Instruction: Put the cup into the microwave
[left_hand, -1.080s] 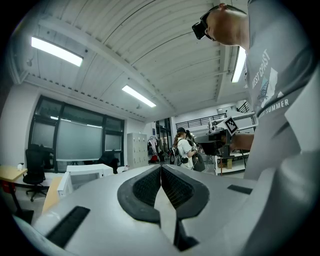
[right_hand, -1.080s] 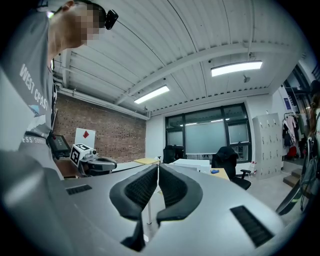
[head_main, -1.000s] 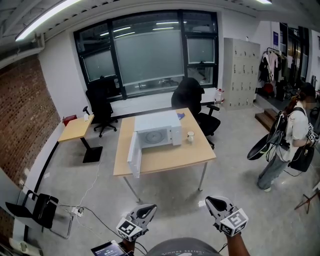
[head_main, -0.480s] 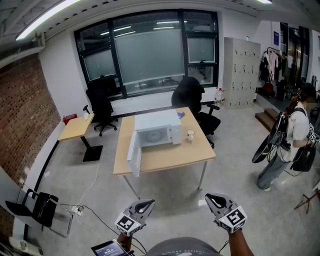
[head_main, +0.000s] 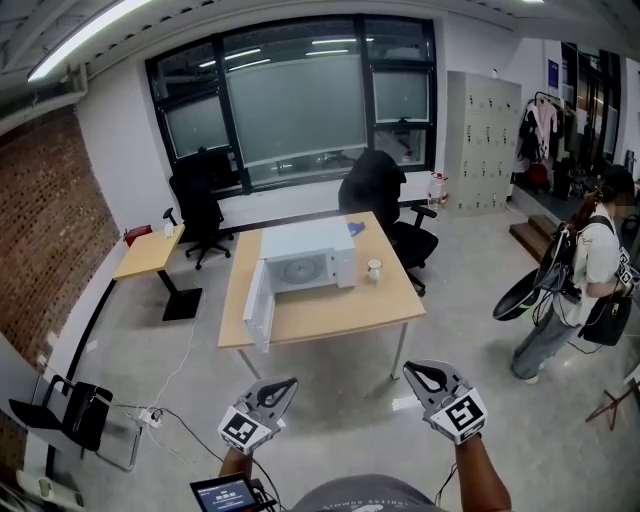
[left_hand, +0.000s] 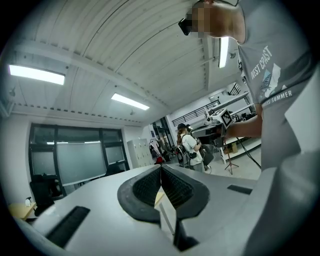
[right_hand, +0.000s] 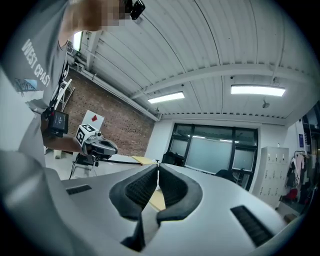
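Observation:
A white microwave (head_main: 305, 259) stands on a wooden table (head_main: 325, 315) across the room, its door (head_main: 256, 312) swung open to the left. A small white cup (head_main: 373, 269) stands on the table just right of the microwave. My left gripper (head_main: 287, 384) and right gripper (head_main: 413, 371) are held low in the head view, well short of the table, both pointing toward it. In the left gripper view the left gripper (left_hand: 160, 167) has its jaws pressed together, empty. The right gripper (right_hand: 158, 164) in its own view is likewise shut with nothing in it.
A person with bags (head_main: 585, 275) stands at the right. Black office chairs (head_main: 378, 195) sit behind the table, another chair (head_main: 196, 205) by a small side desk (head_main: 148, 252). A folding chair (head_main: 72, 418) and floor cables (head_main: 165, 415) lie at the left. Lockers (head_main: 481, 140) line the back wall.
Both grippers have risen in the head view and moved forward toward the table. The table and microwave sit slightly lower-left in the picture. Both jaws stayed shut.

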